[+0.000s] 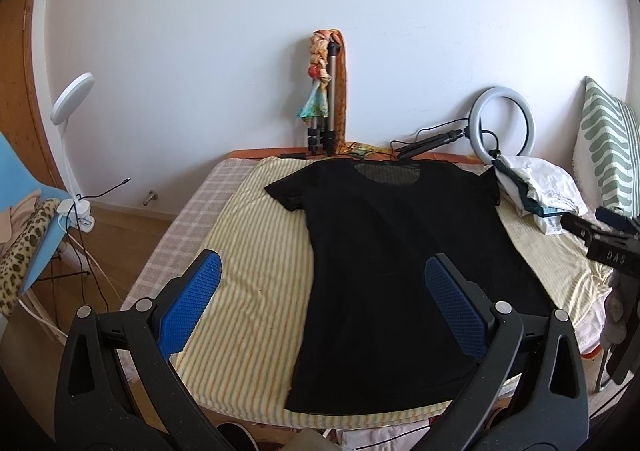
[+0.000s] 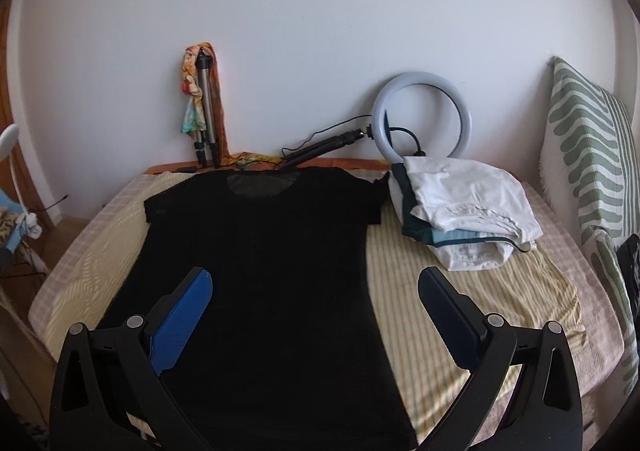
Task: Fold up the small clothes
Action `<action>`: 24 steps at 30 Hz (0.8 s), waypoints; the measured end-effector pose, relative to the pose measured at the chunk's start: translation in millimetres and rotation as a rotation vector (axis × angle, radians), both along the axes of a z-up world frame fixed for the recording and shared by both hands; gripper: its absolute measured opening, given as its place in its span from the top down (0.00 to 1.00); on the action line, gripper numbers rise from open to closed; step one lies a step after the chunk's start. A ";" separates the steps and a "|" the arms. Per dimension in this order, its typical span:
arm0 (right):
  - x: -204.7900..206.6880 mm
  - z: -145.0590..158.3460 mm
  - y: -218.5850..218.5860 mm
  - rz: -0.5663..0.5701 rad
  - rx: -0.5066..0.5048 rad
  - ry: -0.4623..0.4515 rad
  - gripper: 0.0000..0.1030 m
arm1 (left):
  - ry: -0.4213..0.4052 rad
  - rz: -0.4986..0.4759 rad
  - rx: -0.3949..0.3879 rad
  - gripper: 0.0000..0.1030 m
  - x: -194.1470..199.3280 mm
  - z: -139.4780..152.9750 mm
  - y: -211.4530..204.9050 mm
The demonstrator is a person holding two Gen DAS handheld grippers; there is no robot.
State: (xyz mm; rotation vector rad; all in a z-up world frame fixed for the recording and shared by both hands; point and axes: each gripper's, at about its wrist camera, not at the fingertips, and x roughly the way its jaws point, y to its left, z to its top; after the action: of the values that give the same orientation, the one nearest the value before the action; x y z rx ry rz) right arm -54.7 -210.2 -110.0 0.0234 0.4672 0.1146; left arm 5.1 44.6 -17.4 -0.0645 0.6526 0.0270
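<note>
Both sets of jaws are right up in the lens, so starting there: the left gripper [image 1: 322, 301] is spread wide with nothing in it, and the right gripper [image 2: 316, 315] is the same, wide and empty, both hanging above the near end of the bed [image 2: 576, 219].

Next out is the black t-shirt [image 1: 384, 251]. It's laid flat on the striped yellow sheet [image 1: 256, 251], neckline toward the wall, both short sleeves sticking out, hem at my end and reaching close to the bed's near edge. No fold in it anywhere that I can see, so I'd say this one hasn't been started.

On my right, just beside the right sleeve, there's a pile of clothes [image 2: 468, 203], mostly white with something teal sandwiched in it. Could be finished pieces, could be the waiting ones, honestly can't tell, it looks more heaped than neatly folded.

So as I read it: shirt spread out and ready, folding itself all still to do. Sleeves in, sides over, then bottom up, probably. My left jaws sit roughly over the shirt's left edge, the right ones over its right edge, so grabbing either side looks easy from where I am.

Background stuff is a ring light [image 2: 422, 117] and a folded tripod [image 2: 206, 107] against the wall.
</note>
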 end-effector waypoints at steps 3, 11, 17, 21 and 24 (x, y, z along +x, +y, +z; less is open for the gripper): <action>8.0 4.8 14.4 0.059 0.029 0.022 0.01 | -0.023 0.000 0.001 0.01 -3.3 -5.4 14.7; 38.6 37.8 55.7 0.212 0.092 0.021 0.01 | 0.076 0.039 -0.118 0.29 -13.5 -41.1 51.4; 79.2 65.8 93.4 0.269 0.112 0.102 0.15 | 0.150 0.074 -0.210 0.52 -28.3 -77.4 63.2; 114.2 71.0 121.8 0.309 0.106 0.139 0.19 | 0.202 0.103 -0.266 0.61 -31.6 -107.9 67.0; 142.2 72.4 150.2 0.348 0.065 0.165 0.30 | 0.257 0.103 -0.319 0.68 -28.3 -130.7 68.4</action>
State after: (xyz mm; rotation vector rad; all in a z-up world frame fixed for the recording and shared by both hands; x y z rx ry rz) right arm 87.5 -60.0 -37.6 0.0146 0.6301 0.4726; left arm -23.1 113.1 -148.1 -0.4077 0.9062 0.0306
